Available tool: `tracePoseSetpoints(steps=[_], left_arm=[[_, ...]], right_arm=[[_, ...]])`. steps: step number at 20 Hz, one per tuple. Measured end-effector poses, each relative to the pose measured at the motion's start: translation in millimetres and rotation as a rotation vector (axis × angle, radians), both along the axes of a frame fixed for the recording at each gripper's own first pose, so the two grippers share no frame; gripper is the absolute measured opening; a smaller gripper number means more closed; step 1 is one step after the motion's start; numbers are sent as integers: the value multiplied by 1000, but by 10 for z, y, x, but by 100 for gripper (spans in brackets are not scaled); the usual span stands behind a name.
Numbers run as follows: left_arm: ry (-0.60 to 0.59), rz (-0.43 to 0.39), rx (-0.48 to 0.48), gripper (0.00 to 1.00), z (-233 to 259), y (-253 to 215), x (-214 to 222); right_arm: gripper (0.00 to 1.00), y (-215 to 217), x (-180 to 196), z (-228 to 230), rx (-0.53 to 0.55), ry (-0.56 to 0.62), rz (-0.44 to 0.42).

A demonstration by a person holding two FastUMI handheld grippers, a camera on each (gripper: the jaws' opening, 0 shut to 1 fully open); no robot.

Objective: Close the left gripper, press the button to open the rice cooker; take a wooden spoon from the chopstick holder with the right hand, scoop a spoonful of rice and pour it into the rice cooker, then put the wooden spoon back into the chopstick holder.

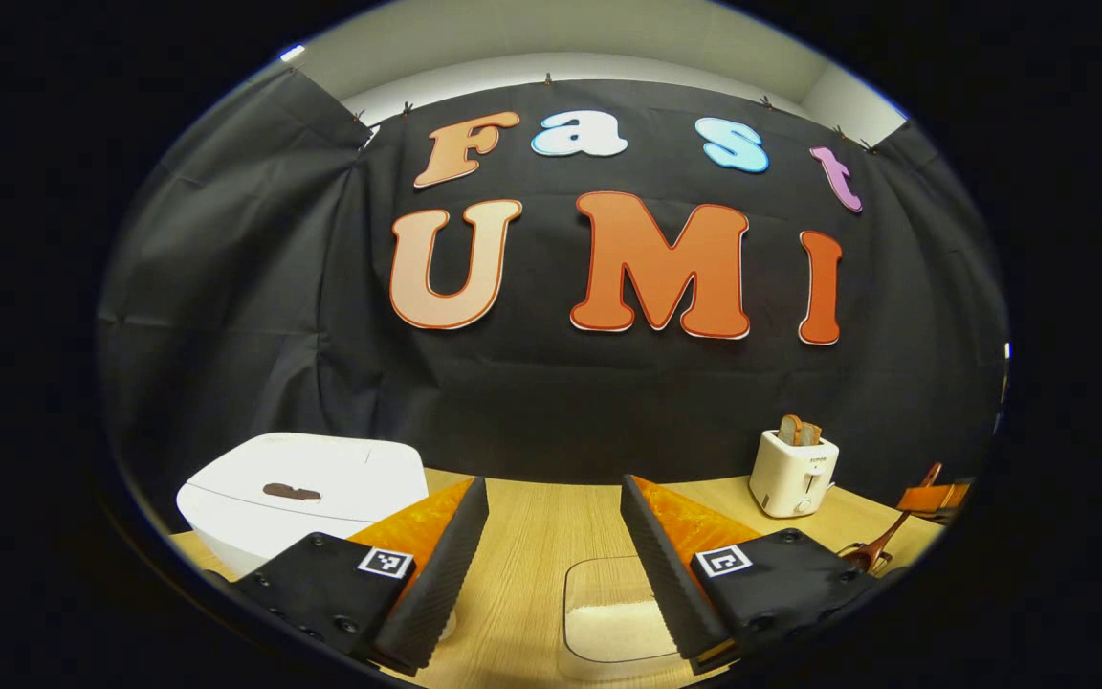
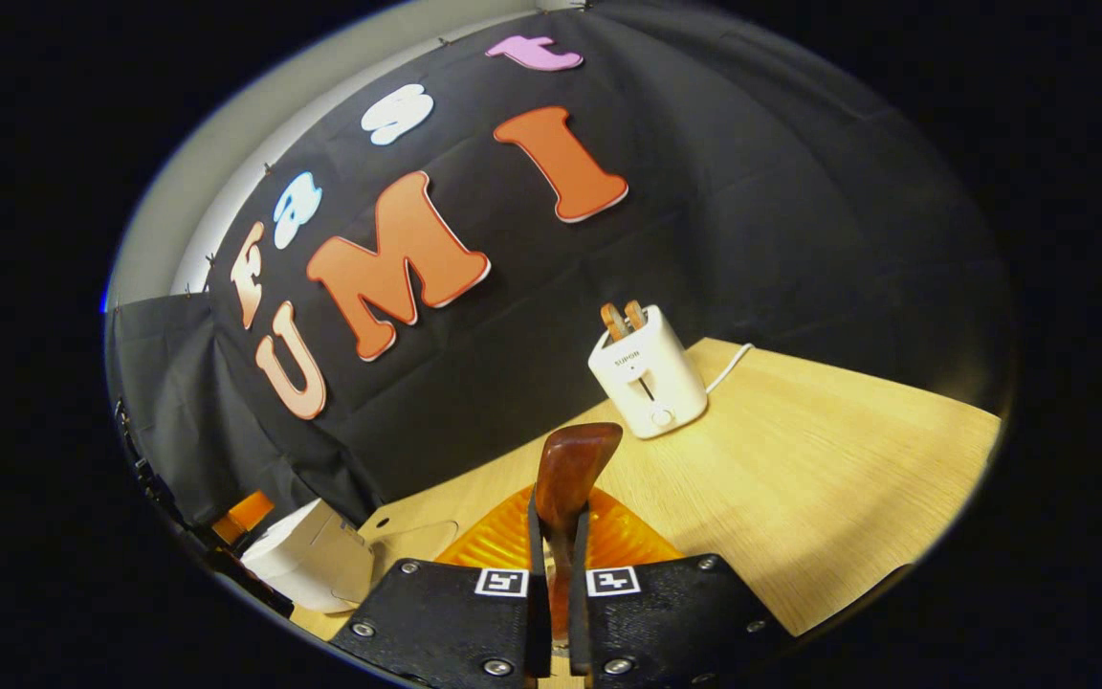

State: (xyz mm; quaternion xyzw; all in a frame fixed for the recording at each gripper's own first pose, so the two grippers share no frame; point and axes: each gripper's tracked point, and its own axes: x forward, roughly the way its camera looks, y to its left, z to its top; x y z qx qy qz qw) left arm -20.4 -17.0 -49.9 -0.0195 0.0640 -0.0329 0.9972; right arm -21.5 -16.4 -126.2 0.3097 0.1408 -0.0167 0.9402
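Note:
The white rice cooker stands at the left on the wooden table with its lid down. It also sits low on the left as the rice cooker in the right gripper view. My left gripper is open, and the clear container of rice lies on the table below and between its fingers. My right gripper is shut on the wooden spoon, whose broad brown end sticks out past the fingertips. At the far right of the left gripper view the wooden spoon hangs slanted from that gripper above the table.
A white toaster with bread slices stands at the back right by the cloth wall. The toaster stands ahead of my right gripper, its cord trailing right. Bare table stretches to the right of it.

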Motion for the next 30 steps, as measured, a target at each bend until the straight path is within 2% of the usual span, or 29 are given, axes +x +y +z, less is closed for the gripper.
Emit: tracePoseSetpoints(steps=[5, 6, 8, 9, 10, 12, 13, 14, 16, 17, 18, 23, 26, 27, 28, 29, 30], left_arm=[[-11, 29, 1, 92, -1, 202, -8], [-12, 38, 3, 89, -10, 248, -8], [-18, 50, 13, 92, -7, 333, -13], [-23, 59, 23, 89, 1, 385, -8], [-29, 71, 30, 92, 17, 452, -7], [-34, 79, 40, 92, 8, 539, -15], [-33, 81, 45, 89, -3, 574, -20], [-31, 82, 50, 89, -5, 623, -27], [-29, 98, 66, 93, -26, 748, -29], [-28, 106, 74, 93, -36, 800, -36], [-26, 112, 78, 98, -45, 854, -45], [-38, 155, 96, 99, 2, 1123, -78], [-59, 179, 110, 96, 61, 1243, -108], [-64, 184, 110, 96, 79, 1268, -112], [-66, 185, 109, 99, 65, 1285, -119], [-66, 186, 107, 96, 66, 1291, -106], [-66, 188, 107, 99, 64, 1313, -97]], right_arm=[[7, -5, 140, 589, -88, -128, -61], [7, 29, 156, 700, -101, -151, -67], [7, 147, 207, 876, -126, -185, -63], [12, 221, 243, 947, -140, -201, -53], [7, 314, 286, 1014, -150, -218, -41], [7, 543, 354, 1128, -158, -245, -6], [12, 670, 396, 1159, -158, -250, 17], [7, 819, 437, 1166, -161, -257, 41], [7, 1090, 505, 1204, -182, -276, 91], [7, 1209, 530, 1212, -201, -284, 113], [7, 1329, 551, 1200, -223, -291, 135], [7, 1833, 605, 913, -357, -274, 246], [7, 2003, 599, 675, -487, -255, 290], [12, 2048, 595, 596, -531, -244, 300], [12, 2076, 631, 511, -563, -231, 313], [7, 2125, 644, 426, -589, -215, 324], [7, 2170, 633, 350, -614, -198, 331]])
